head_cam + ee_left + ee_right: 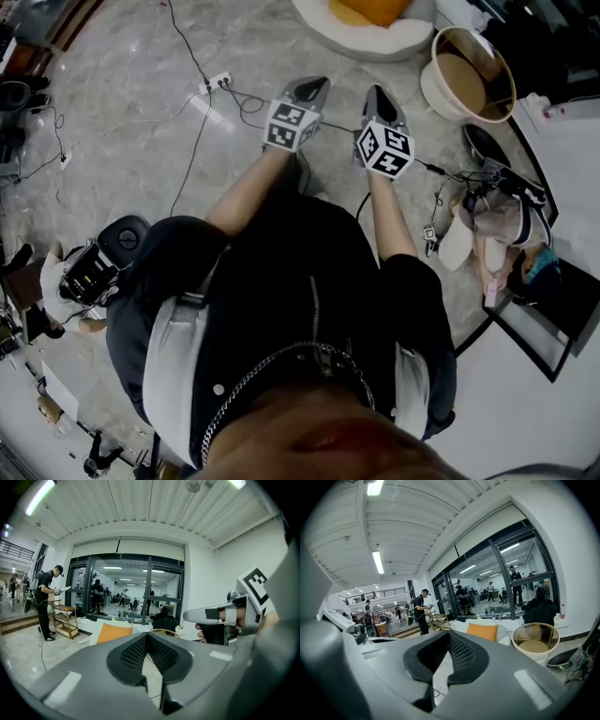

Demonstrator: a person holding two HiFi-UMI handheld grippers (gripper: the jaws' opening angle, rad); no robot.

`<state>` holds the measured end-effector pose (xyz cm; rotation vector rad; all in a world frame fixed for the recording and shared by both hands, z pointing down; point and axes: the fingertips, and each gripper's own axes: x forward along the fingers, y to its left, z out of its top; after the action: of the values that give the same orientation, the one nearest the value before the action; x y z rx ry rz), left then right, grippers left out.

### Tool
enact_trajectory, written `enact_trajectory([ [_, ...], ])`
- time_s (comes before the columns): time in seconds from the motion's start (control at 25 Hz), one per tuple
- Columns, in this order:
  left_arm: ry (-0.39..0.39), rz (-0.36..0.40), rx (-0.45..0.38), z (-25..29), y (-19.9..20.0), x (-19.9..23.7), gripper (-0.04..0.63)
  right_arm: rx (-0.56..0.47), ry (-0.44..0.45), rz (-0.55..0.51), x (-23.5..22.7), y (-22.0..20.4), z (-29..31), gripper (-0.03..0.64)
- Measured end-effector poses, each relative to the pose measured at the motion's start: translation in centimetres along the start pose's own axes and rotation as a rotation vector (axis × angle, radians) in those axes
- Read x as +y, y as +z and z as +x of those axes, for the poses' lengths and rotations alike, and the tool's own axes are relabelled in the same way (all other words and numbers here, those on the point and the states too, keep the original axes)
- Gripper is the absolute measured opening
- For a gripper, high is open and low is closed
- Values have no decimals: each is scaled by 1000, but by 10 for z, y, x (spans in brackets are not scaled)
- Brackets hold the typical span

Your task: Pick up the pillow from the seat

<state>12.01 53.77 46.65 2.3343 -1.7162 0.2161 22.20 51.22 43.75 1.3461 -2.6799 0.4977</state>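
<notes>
The orange pillow (368,9) lies on a white round seat (375,39) at the top edge of the head view, some way ahead of both grippers. My left gripper (314,86) and right gripper (378,94) are held side by side over the marble floor, pointing toward the seat. Both are shut with nothing between the jaws. In the left gripper view the pillow (114,632) shows just beyond the closed gripper tips (147,634). The right gripper view has the pillow (483,631) to the right of its closed tips (450,634).
A round tan side table (469,73) stands right of the seat. Cables and a power strip (217,82) run over the floor ahead on the left. Another person's feet (473,239) are at the right. A person (47,602) stands by a wooden shelf (65,620) far left.
</notes>
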Motion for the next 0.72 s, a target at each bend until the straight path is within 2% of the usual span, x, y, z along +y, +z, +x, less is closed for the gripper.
enact_trajectory([
  [0.24,-14,-24,5,33,-1,37,11,25,-6,-6,1,1,51,2],
  [0.72,-84,-34,-18,121,46,172,11,0,-94,-30,13,54,206,3],
])
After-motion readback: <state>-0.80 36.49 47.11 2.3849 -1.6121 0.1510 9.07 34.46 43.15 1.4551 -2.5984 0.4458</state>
